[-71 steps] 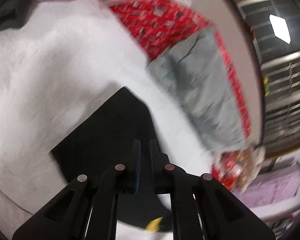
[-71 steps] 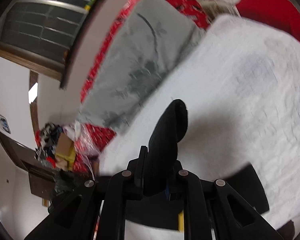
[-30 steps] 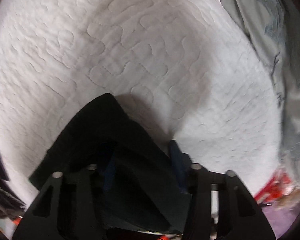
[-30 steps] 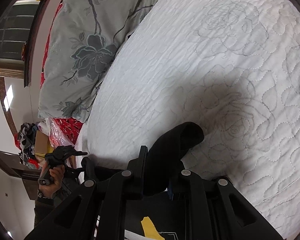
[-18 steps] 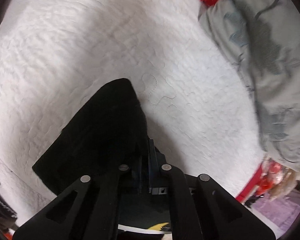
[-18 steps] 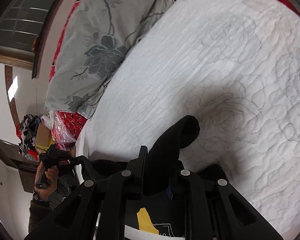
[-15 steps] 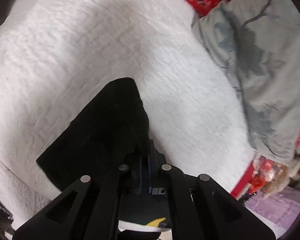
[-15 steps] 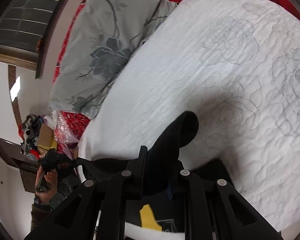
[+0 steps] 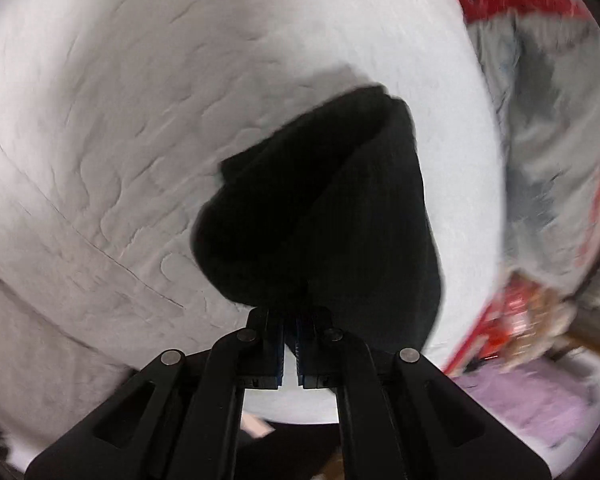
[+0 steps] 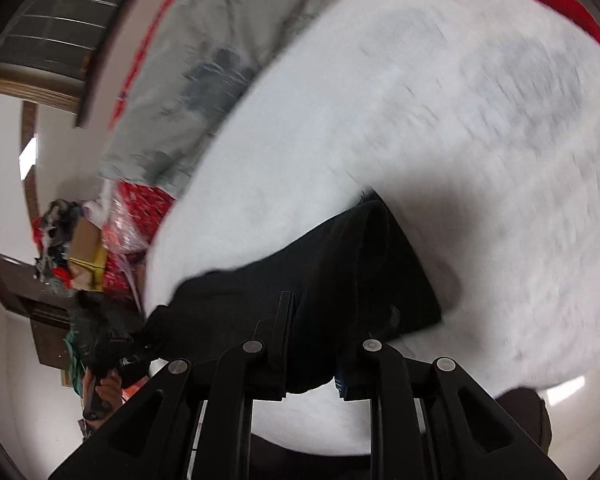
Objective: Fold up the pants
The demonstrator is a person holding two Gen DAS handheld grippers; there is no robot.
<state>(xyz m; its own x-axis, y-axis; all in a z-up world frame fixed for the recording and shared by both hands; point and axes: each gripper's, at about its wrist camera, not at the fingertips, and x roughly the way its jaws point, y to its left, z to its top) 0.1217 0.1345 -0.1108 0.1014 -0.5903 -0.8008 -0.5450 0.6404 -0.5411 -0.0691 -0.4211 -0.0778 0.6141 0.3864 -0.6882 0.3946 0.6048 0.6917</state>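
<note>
The black pants (image 9: 320, 208) hang bunched and doubled over above the white quilted bed cover (image 9: 120, 140). My left gripper (image 9: 290, 316) is shut, its pads pinching the near edge of the fabric. In the right wrist view the pants (image 10: 340, 264) stretch from the lower left toward the middle, and my right gripper (image 10: 314, 336) is shut on a thick fold of them. The right finger's tip is hidden by the cloth. Both views are motion-blurred.
A grey floral pillow (image 9: 548, 152) lies along the bed's right side, the same pillow (image 10: 204, 80) at upper left in the right wrist view. Red patterned bedding (image 9: 512, 4) lies beyond. A person's hand (image 10: 100, 388) shows at lower left, with clutter (image 10: 80, 256) beside the bed.
The left gripper went from open around the fabric to shut on it, then swung across the bed, so the pants now bunch ahead of it. The right gripper kept its grip and shifted.
</note>
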